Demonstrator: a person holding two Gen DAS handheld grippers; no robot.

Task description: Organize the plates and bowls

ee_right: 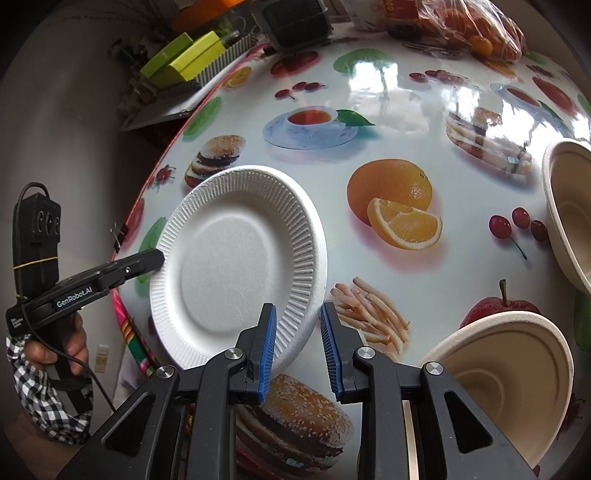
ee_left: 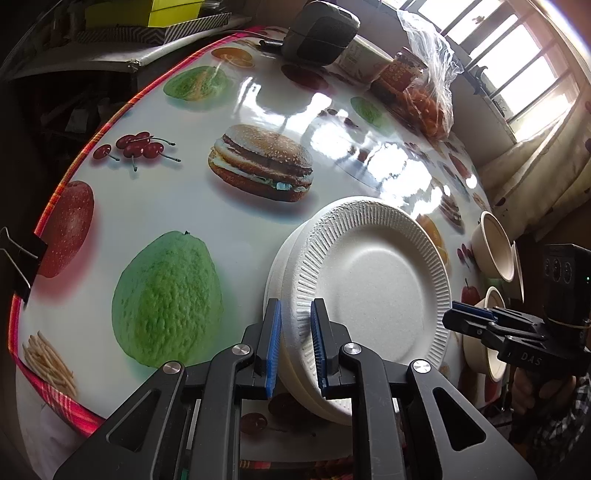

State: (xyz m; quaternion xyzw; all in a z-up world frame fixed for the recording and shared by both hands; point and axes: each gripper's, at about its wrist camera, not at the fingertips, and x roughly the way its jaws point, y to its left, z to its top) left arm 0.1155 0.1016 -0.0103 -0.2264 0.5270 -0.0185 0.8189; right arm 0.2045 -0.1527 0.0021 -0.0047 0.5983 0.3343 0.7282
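Plate: a white foam plate (ee_left: 373, 280) with a ribbed rim and smooth round centre; it is tilted, its near rim pinched; it sits over what looks like a second white plate (ee_left: 280, 258) whose edge shows at its left; both lie near the near edge of the surface (ee_left: 155, 206)
Left claw: the left claw (ee_left: 295, 343) is closed on the ribbed rim of the foam plate, one blue pad above and one below
Right claw: the right claw (ee_right: 298, 350) is parted, its blue pads apart with nothing between them; it hovers just beside the plate's right rim, over printed fries
Bowls: beige pulp bowls, smooth inside with a rolled lip; one near bowl (ee_right: 517, 384) at the right by the right claw; one far bowl (ee_right: 569, 206) at the right edge; both well apart from the plate
Surface: glossy cloth printed with burgers, oranges, cherries, guavas; a red plaid border
Far side: a bag of orange snacks (ee_right: 476, 26); a dark box (ee_left: 319, 31); a jar (ee_left: 400, 72)
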